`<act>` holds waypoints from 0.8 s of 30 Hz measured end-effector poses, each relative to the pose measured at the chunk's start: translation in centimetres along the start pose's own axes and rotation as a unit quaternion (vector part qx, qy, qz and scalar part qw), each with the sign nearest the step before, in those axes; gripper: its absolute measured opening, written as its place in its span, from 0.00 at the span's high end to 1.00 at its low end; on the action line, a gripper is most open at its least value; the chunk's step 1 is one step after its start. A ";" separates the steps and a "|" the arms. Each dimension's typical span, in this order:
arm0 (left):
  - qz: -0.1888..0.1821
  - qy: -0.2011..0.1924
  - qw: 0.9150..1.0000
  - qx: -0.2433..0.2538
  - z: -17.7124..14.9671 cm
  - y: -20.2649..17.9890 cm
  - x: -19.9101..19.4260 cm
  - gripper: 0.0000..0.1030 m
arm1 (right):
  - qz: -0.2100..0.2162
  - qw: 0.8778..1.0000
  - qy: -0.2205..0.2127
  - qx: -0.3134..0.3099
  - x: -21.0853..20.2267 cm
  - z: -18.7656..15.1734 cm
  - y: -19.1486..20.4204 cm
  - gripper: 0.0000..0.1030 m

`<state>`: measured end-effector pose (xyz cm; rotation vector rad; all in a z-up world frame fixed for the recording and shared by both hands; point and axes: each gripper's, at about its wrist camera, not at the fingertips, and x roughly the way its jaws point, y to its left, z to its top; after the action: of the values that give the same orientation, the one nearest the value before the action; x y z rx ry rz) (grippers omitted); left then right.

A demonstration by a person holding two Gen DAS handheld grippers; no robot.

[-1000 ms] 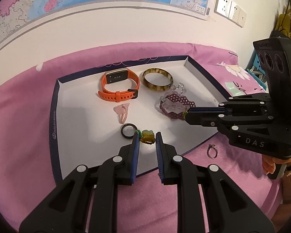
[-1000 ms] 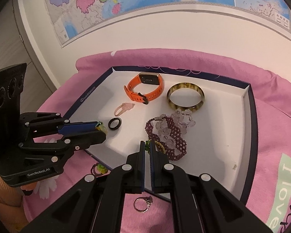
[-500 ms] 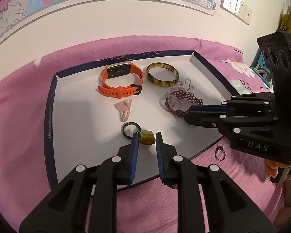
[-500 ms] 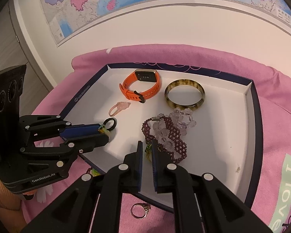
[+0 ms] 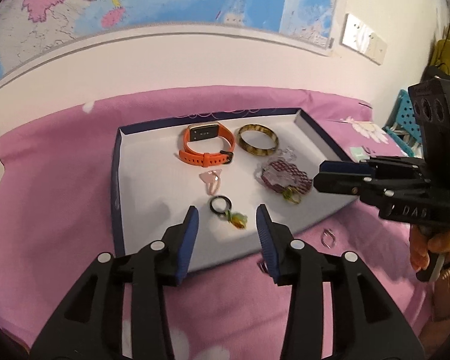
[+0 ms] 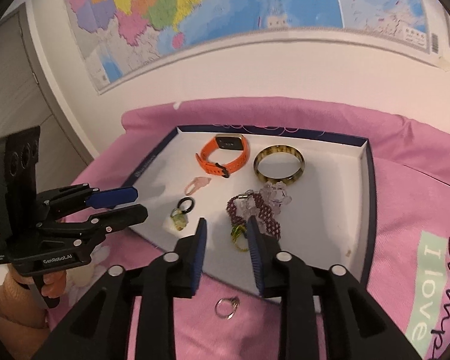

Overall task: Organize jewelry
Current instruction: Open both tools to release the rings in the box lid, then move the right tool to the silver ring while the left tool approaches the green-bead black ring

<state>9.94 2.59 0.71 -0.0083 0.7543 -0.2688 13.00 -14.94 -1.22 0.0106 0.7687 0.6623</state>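
Left wrist view: left gripper (image 5: 227,221) spread wide, empty | green charm ring (image 5: 231,214) seen at centre, inside white tray (image 5: 141,198) | right gripper (image 6: 226,235) likewise wide | silver ring (image 6: 227,306) left on pink cloth (image 6: 405,198) at lower centre; it could be overlooked or snagged.

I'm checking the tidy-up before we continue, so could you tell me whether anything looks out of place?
Yes: a silver ring lies on the pink cloth just outside the tray's near edge, while the other jewelry sits inside the tray.
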 end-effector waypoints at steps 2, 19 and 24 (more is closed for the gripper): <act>-0.010 0.000 1.000 0.008 -0.8 -0.2 -0.8 0.60 | 0.006 1.000 -0.003 -0.005 -0.9 -0.6 0.3 0.71; -0.038 0.058 0.997 0.035 -3.8 -3.2 2.1 0.61 | 0.024 0.999 0.038 0.011 -1.0 -5.8 -0.1 0.65; -0.032 0.064 0.997 0.032 -3.4 -3.5 3.2 0.65 | 0.034 0.999 0.039 0.005 -0.5 -5.8 0.7 0.65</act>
<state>9.03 -1.22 -3.57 0.0454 0.8732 -0.3572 8.63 -15.89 -4.94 0.0204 0.8489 0.7268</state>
